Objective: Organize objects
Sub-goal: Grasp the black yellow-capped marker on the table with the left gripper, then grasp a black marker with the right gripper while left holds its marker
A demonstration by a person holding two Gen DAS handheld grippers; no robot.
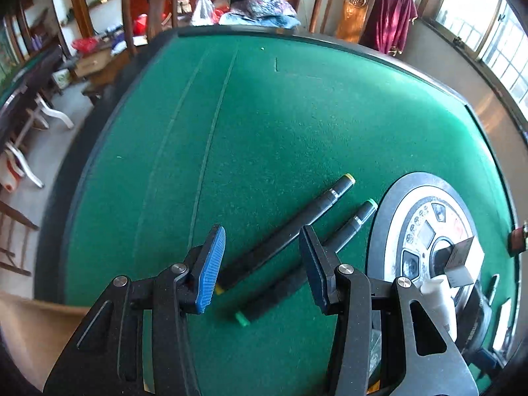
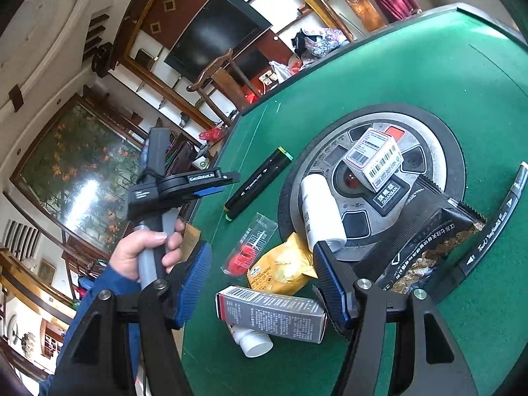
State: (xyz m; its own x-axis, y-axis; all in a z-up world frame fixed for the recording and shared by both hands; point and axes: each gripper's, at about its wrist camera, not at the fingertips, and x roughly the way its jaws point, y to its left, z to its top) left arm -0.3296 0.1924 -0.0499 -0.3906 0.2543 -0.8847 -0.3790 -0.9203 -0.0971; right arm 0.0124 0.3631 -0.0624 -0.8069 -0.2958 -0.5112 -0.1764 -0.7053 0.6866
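Two black markers lie side by side on the green tabletop (image 1: 264, 115), their long axes parallel and slanting from near left to far right in the left wrist view. The yellow-capped marker (image 1: 287, 231) points its far cap toward the round control panel (image 1: 389, 198) set in the middle of the tabletop, and the green-capped marker (image 1: 264, 300) lies just beside it on the panel side, its near green end closer to the camera. The left gripper (image 1: 260, 264) hangs over them with its jaws spread wide and holding nothing; the yellow-capped marker's near end sits just beside the blue pad of one finger (image 1: 211, 270), and the green-capped marker passes under the other finger. In the right wrist view the right gripper (image 2: 260, 283) is also spread and empty, above a grey box (image 2: 270, 313), a yellow cracker packet (image 2: 283, 267) and a white bottle (image 2: 321, 214) near the tabletop's closer edge. A third marker (image 2: 495, 224) lies beyond a black packet (image 2: 422, 247).
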